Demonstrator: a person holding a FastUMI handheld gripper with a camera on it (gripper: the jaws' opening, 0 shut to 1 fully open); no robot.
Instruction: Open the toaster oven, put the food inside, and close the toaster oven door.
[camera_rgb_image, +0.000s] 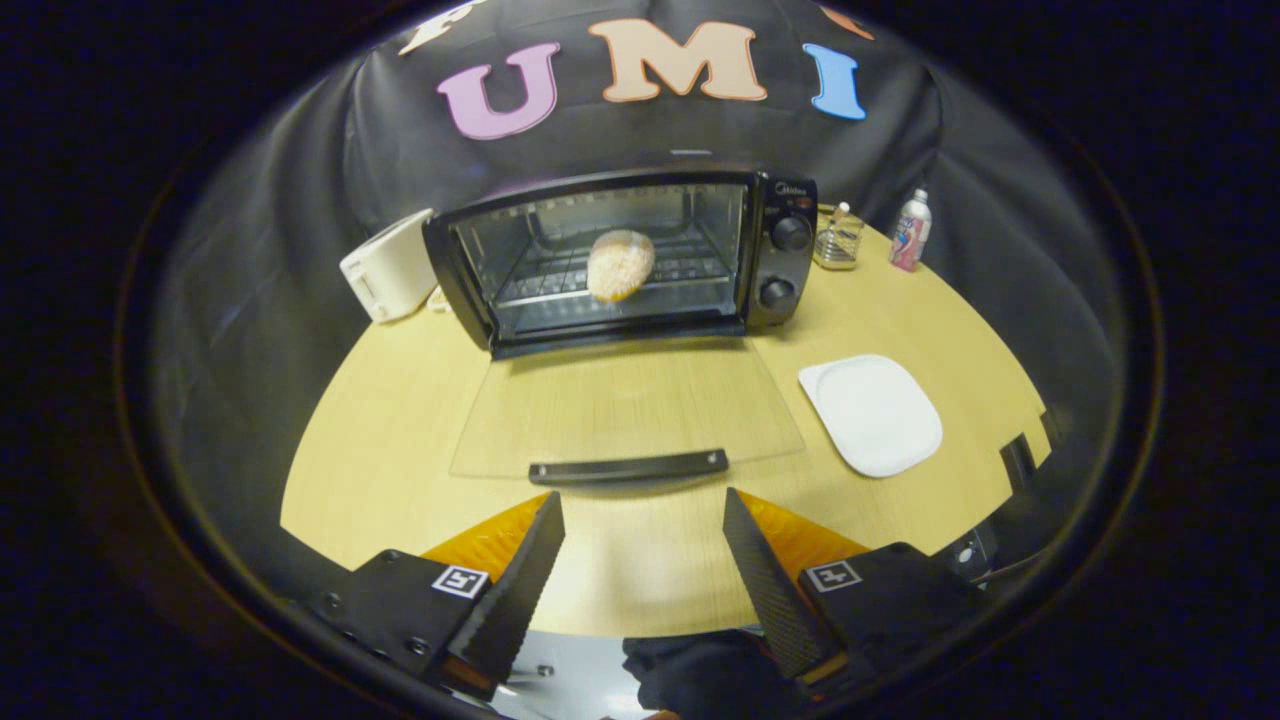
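Fingers of my gripper (644, 505) spread wide, holding nothing; black bar handle (628, 467) of dropped glass door just ahead; round tan bread roll (619, 265) on rack inside black toaster oven (780, 262); I reckon only closing left.

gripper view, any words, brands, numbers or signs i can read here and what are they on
Toaster oven: a small brand mark at the top of its control panel, too blurred to read.
Knobs: markings around them, too small to read.
Bottle: a printed label, too blurred to read.
Tool, fingers open and empty just short of the door handle: a square coded marker on each side, a pattern, no letters.
Plate and white toaster: no text seen.
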